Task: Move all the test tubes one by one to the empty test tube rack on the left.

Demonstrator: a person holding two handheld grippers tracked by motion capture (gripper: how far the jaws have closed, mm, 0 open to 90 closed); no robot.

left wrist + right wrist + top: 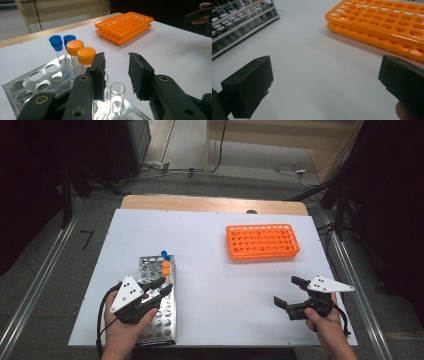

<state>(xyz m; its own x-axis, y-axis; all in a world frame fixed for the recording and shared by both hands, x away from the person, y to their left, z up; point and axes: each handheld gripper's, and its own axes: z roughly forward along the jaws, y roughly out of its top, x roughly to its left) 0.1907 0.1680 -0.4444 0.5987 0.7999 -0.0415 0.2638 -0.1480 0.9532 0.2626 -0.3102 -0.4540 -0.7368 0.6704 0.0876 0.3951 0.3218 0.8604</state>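
No legible text, label, brand, number or sign is found on the metal rack (159, 307), the capped tubes (75, 52), the orange rack (262, 241) at about one o'clock from it, the table (210, 285), or either gripper.

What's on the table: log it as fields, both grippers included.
surface: white table
metal rack: near left, holds capped tubes and an uncapped tube
capped tubes: two blue caps, two orange caps
orange rack: far right, holes empty
left gripper: over metal rack, open, uncapped tube between jaws, untouched
right gripper: open, holding nothing
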